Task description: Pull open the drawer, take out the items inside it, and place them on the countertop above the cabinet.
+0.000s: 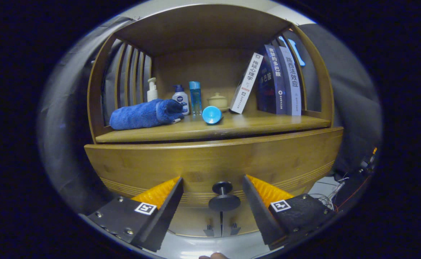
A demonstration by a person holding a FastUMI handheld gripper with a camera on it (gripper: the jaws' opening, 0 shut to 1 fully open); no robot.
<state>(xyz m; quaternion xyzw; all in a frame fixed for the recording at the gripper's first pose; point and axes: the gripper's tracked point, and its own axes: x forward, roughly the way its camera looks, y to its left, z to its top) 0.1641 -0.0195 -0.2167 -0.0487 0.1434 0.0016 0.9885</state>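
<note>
Drawer (210,162) shut at mid-frame; we hold our gripper (213,196) wide open, empty, straddling its knob (223,196) for pulling.

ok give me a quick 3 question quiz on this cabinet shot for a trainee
1. True or false: the drawer front is already pulled out and its contents show.
2. Which lies on its side on the countertop, just ahead of the clear blue bottle? A) the blue cup B) the lidded pot C) the pump bottle
3. Fill in: the black drawer knob sits ____ the fingers of the claw.

Key
1. False: it looks shut, nothing inside visible.
2. A
3. Between; the claw is open, fingers either side and not touching it.
</note>
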